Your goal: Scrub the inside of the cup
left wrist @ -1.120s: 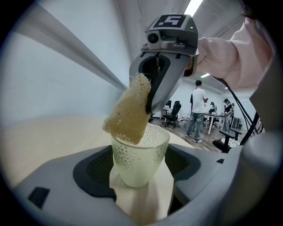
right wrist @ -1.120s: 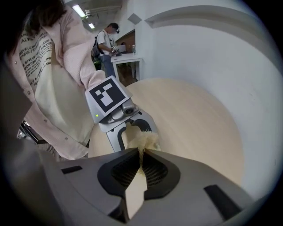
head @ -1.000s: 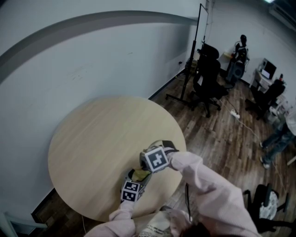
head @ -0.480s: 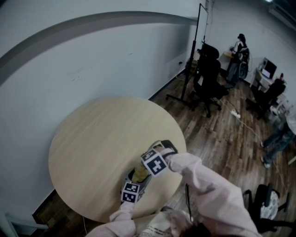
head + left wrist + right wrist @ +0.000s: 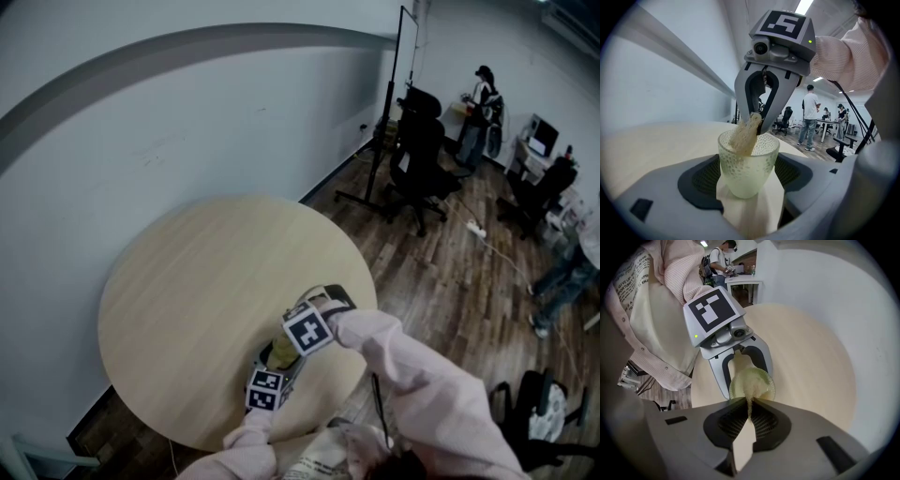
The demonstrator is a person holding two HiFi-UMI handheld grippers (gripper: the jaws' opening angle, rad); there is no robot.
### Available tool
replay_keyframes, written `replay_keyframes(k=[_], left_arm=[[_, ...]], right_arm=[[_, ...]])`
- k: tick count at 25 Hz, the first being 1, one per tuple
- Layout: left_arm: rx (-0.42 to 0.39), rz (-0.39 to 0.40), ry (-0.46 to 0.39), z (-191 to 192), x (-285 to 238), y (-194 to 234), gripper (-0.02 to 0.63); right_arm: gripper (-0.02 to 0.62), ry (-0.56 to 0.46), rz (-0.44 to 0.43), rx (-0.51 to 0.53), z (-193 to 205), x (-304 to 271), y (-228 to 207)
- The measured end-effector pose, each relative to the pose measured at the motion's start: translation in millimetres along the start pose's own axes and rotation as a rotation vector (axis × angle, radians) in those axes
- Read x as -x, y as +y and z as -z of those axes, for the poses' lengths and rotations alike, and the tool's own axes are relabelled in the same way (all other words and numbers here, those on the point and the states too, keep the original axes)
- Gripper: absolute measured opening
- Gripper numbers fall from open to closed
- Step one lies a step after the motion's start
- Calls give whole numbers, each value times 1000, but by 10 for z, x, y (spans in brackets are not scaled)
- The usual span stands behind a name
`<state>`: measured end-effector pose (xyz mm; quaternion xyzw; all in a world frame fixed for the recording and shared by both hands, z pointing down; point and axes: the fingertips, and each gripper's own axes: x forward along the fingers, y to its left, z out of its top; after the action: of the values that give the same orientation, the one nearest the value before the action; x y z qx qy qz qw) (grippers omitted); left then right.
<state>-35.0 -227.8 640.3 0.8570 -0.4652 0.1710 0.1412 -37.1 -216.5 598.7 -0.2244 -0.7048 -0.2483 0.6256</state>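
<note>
Cup, pale green and dimpled, sits clenched between the fingers of my left gripper, over the near edge of the round worktop; my right gripper points down at it, fingers pinched on a fibrous tan scrubber; its lower end dips inside the cup's rim.

Round counter of pale wood, mostly bare. Behind counter, plain grey wall with a lighter band curving across. Right of counter, dark plank floor. Past counter's far right edge, tall black stand on spread legs, with black office chair just beside it. Well apart from counter, farther right: standing person, white power strip on floor, desk with monitor.
</note>
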Motion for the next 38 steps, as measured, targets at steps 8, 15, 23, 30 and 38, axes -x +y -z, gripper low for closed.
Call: replay_keyframes(k=[8, 15, 23, 30, 38], left_arm=[[-1, -4, -11, -21, -2, 4, 359], [12, 3, 1, 8, -5, -7, 359], [4, -4, -15, -32, 1, -2, 359], [15, 5, -17, -28, -1, -4, 359], [29, 16, -1, 15, 7, -27, 359]], right_arm=[[28, -12, -75, -167, -63, -83, 55], [28, 35, -113, -290, 7, -71, 95], [28, 15, -82, -347, 39, -210, -75], [28, -21, -151, -433, -37, -177, 3], [28, -98, -236, -586, -86, -159, 42]])
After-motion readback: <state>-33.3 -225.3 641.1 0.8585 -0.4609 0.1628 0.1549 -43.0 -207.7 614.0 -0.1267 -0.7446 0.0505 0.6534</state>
